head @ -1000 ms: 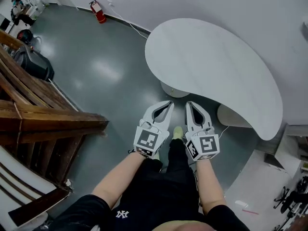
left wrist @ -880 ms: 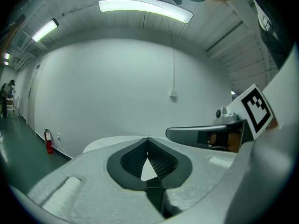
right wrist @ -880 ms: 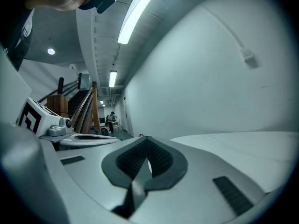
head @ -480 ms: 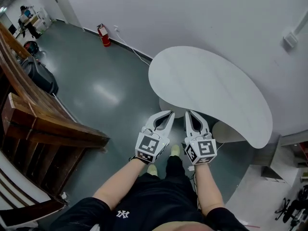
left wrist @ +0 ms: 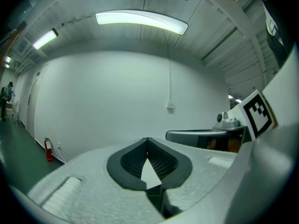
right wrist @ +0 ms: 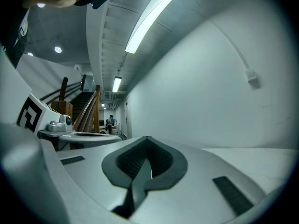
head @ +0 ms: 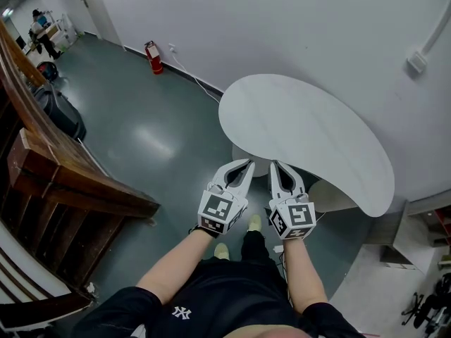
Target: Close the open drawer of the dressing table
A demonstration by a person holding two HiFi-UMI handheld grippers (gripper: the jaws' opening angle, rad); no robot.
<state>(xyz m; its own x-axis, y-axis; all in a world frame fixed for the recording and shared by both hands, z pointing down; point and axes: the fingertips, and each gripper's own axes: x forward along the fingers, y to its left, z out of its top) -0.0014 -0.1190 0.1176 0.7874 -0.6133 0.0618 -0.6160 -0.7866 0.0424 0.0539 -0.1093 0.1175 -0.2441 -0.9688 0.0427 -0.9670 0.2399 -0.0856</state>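
Note:
The dressing table's white kidney-shaped top stands against the wall, on rounded pedestals. From above, no drawer front shows. My left gripper and right gripper hover side by side just before the table's near edge, pointing level toward it. Both are shut with nothing between the pads. In the left gripper view the closed tips face the white wall. In the right gripper view the closed tips face the same wall over the table top.
A red fire extinguisher stands by the wall at the back left. A wooden staircase and a black bag fill the left side. A person is far off. Grey floor lies between.
Both grippers have risen together, still side by side and shut. The head view has tilted up, showing more wall and the table lower in frame.

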